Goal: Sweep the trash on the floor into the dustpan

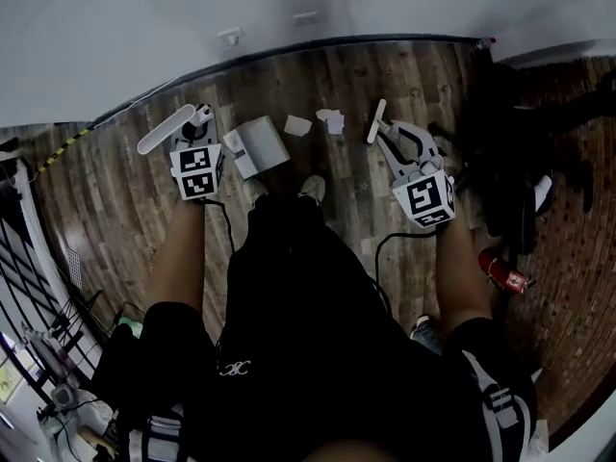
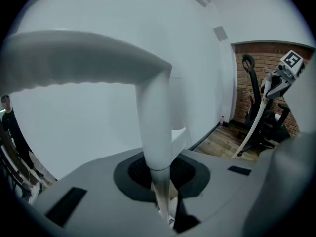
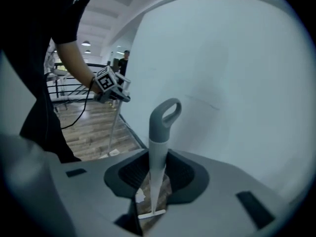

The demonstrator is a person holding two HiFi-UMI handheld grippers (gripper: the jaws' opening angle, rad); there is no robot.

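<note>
In the head view my left gripper (image 1: 198,123) is shut on the white dustpan handle (image 1: 166,129). The white dustpan (image 1: 258,146) rests on the wood floor just right of it. My right gripper (image 1: 398,141) is shut on the broom handle (image 1: 377,121). Two white paper scraps (image 1: 297,125) (image 1: 332,120) lie on the floor between dustpan and broom. In the left gripper view the dustpan handle (image 2: 154,127) rises from between the jaws. The right gripper view shows the grey-tipped broom handle (image 3: 159,132), the broom head (image 3: 150,214) and a scrap (image 3: 140,196) below.
A white wall with a dark baseboard (image 1: 318,46) runs just beyond the trash. Black chairs (image 1: 525,142) crowd the right side, with a red bottle (image 1: 502,270) on the floor. A black railing (image 1: 29,258) stands at the left. My shoes (image 1: 313,189) are right behind the dustpan.
</note>
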